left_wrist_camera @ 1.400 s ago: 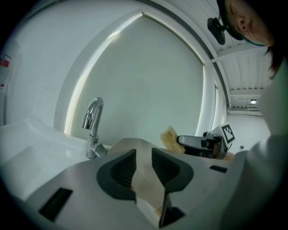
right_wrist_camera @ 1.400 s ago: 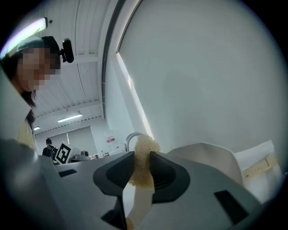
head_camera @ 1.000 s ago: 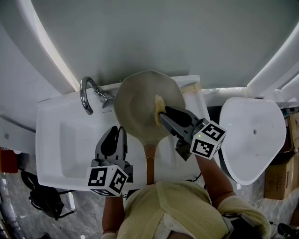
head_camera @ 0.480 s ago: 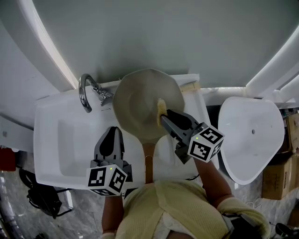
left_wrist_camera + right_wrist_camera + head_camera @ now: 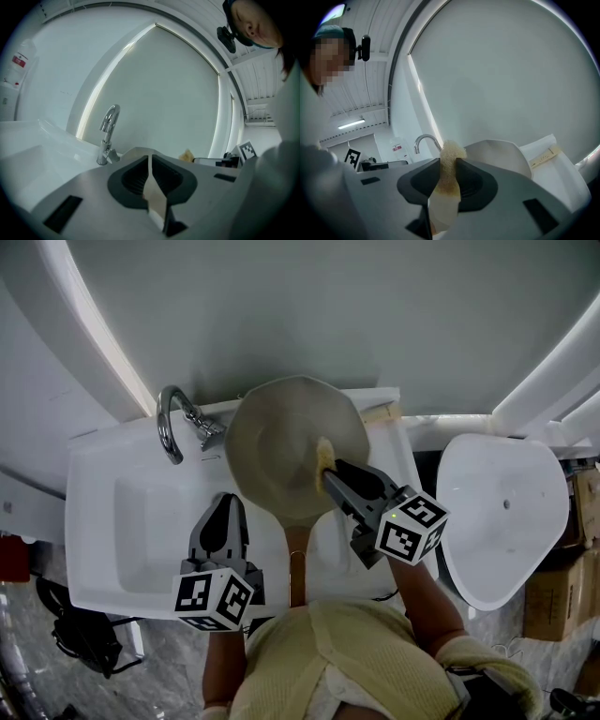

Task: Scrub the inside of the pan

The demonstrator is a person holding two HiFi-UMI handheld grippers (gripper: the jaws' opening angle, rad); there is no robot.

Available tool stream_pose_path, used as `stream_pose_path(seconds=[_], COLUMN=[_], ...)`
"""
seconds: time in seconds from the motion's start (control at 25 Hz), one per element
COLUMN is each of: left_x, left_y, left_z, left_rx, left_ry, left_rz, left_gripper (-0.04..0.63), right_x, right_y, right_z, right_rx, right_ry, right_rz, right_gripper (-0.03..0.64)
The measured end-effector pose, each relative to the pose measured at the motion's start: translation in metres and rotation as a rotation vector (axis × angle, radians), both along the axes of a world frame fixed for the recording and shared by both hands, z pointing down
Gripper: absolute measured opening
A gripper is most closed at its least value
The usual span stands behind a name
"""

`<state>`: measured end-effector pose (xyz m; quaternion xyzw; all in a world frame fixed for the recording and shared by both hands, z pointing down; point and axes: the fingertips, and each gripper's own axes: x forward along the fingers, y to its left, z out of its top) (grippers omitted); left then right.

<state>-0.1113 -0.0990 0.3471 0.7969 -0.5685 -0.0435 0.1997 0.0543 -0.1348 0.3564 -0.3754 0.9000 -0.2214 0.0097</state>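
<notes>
A beige pan (image 5: 281, 451) with a wooden handle (image 5: 297, 563) rests on the right part of the white sink (image 5: 103, 484); its rim (image 5: 501, 152) also shows in the right gripper view. My right gripper (image 5: 328, 470) (image 5: 449, 164) is shut on a yellow sponge (image 5: 323, 456) (image 5: 451, 157), held over the pan's right inner side; contact is unclear. My left gripper (image 5: 228, 502) (image 5: 150, 161) hovers over the sink, left of the handle. Its jaws have just been closing and now stand together with nothing visible between them.
A chrome faucet (image 5: 173, 427) (image 5: 108, 136) stands at the sink's back edge, left of the pan. A white rounded fixture (image 5: 506, 521) sits to the right, with a cardboard box (image 5: 562, 592) beyond it. A curved mirror wall rises behind the sink.
The left gripper's jaws have closed from a visible gap to together. The right gripper has sunk slightly with the sponge over the pan.
</notes>
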Motion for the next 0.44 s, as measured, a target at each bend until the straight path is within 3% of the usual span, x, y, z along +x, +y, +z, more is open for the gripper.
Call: stream_pose_path(seconds=[0.44], left_x=[0.0022], left_y=[-0.0002], left_z=[0.0068], left_rx=[-0.03], left_ry=[0.0], left_rz=[0.017], left_gripper=[0.078], right_x=[0.0001], right_y=[-0.0014], right_z=[0.0017], right_rx=[-0.017], right_ry=[-0.013], right_rz=[0.003], right_gripper=[0.118])
